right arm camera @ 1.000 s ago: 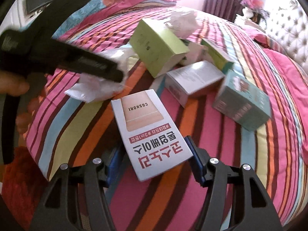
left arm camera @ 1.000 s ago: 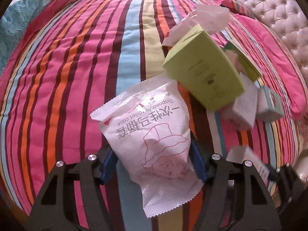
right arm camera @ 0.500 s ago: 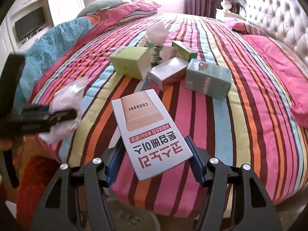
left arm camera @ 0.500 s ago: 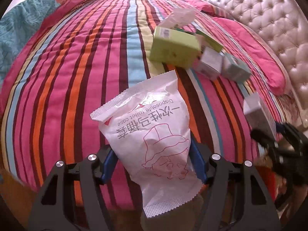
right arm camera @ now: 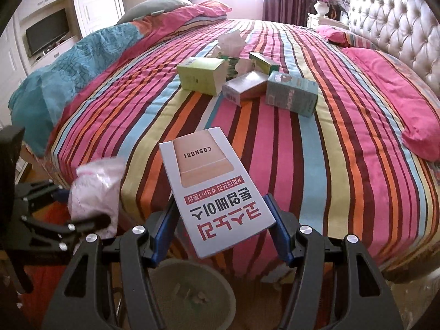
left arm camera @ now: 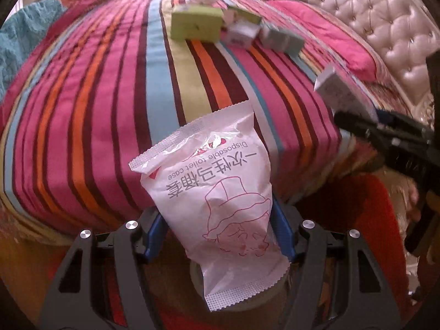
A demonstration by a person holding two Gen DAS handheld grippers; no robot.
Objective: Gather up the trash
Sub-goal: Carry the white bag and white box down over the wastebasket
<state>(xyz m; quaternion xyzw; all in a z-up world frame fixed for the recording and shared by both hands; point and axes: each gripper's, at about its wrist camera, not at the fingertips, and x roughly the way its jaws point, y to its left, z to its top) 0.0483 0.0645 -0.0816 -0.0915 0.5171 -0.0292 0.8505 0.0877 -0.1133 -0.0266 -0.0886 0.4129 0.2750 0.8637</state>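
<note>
My left gripper [left arm camera: 217,233] is shut on a white plastic packet [left arm camera: 217,192] printed "Disposable toilet case", held past the foot of the striped bed [left arm camera: 110,82]. The packet also shows in the right wrist view [right arm camera: 96,189]. My right gripper [right arm camera: 220,231] is shut on a grey-white COSNORI box [right arm camera: 214,189], held above a pale round bin [right arm camera: 192,294] on the floor. The box and right gripper also show in the left wrist view [left arm camera: 338,93]. Several more boxes lie on the bed: a lime one [right arm camera: 200,75], a silver one [right arm camera: 244,86], a teal one [right arm camera: 293,93], and crumpled tissue [right arm camera: 229,44].
A tufted headboard [right arm camera: 390,24] and pink pillows [right arm camera: 393,96] lie to the right. A teal blanket [right arm camera: 68,71] covers the bed's left side. A TV [right arm camera: 46,34] sits in white shelving at left. A red rug [left arm camera: 365,220] lies by the bed's foot.
Both grippers have pulled back from the pile of boxes to beyond the bed's foot, each still holding its item. The bin has come into view under the right gripper.
</note>
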